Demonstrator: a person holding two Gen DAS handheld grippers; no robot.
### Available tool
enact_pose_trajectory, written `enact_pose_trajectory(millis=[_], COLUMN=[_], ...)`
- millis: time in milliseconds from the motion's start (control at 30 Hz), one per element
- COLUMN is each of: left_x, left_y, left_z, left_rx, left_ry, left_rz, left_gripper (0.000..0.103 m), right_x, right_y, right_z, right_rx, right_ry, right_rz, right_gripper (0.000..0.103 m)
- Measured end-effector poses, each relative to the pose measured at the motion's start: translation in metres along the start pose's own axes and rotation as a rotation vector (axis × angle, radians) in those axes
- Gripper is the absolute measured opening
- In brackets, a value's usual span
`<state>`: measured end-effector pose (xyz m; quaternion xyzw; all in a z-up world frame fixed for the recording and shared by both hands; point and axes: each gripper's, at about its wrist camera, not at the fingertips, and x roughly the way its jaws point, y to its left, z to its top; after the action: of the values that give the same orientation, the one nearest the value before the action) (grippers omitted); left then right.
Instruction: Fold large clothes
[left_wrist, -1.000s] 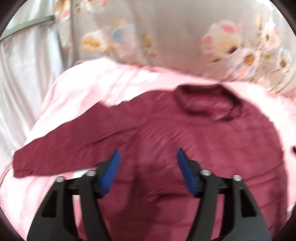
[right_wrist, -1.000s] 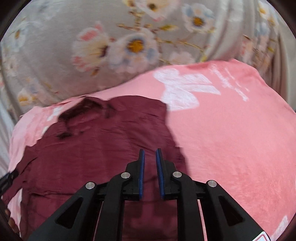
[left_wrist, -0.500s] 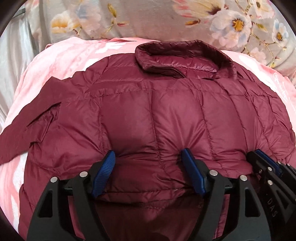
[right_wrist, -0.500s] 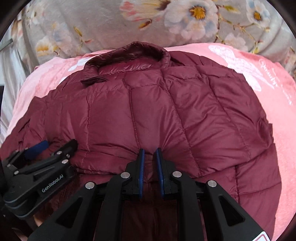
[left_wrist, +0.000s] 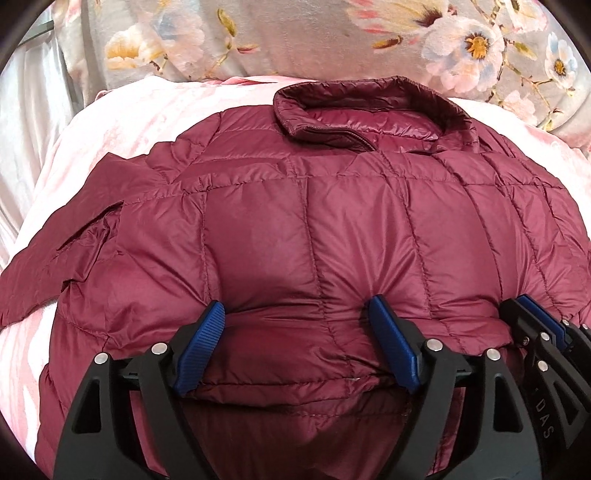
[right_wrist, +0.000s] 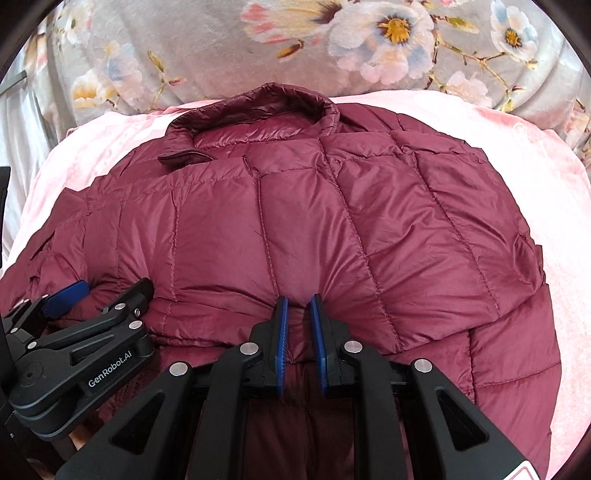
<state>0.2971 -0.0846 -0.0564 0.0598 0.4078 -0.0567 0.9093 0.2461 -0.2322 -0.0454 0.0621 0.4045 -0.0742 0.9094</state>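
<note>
A maroon quilted puffer jacket lies on a pink blanket, its collar at the far side and a sleeve spread out to the left. My left gripper rests on the jacket's near folded edge. Its jaws are opening wide, with puffy fabric bulging between the blue pads. My right gripper is close beside it on the right, shut narrowly on a pinch of the same edge of the jacket. Each gripper shows in the other's view: the left gripper and the right gripper.
A grey floral cloth rises behind the blanket. White fabric hangs at the far left. Pink blanket shows to the right of the jacket and beyond the collar.
Both grippers came down close onto the jacket's near edge, side by side. The left jaws stand wider than before; the right jaws stayed narrow. Little has moved in the last half second.
</note>
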Motion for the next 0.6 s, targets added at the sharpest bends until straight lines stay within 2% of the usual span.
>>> enact_pose_trajectory(millis=[167,233,333,400,467,500,600], left_x=[0.0,-0.002,-0.016,-0.033,-0.052,-0.058,-0.07], left_y=[0.002,0.008,0.033,0.068,0.118,0.142,0.23], left_z=[0.0,0.001,-0.001,-0.006,-0.015,-0.019,-0.036], left_rx=[-0.016,-0.046,-0.139,-0.22,-0.324,-0.365,-0.512], left_ry=[-0.001,-0.005,-0.027,-0.022,-0.025,-0.031,-0.041], left_rz=[-0.007,-0.061,-0.147,-0.199,-0.24,-0.237,-0.161], left_gripper=[0.083,0.09,0.09,0.09,0.09,0.09,0.091], right_x=[0.0,0.0,-0.001,-0.009,-0.025,-0.036,-0.056], right_y=[-0.003,-0.006,-0.015,-0.015,-0.008,-0.001,0.025], right_z=[0.0,0.001,0.003,0.003,-0.001,-0.005,-0.014], right_rx=[0.013,0.031,0.072,0.081,0.079,0.075,0.041], right_ry=[0.0,0.0,0.009,0.023,0.01,-0.014,-0.037], right_rz=[0.015,0.035,0.086,0.061,0.049,0.062,0.102], right_gripper=[0.015,0.015,0.015,0.017,0.03,0.037,0.041])
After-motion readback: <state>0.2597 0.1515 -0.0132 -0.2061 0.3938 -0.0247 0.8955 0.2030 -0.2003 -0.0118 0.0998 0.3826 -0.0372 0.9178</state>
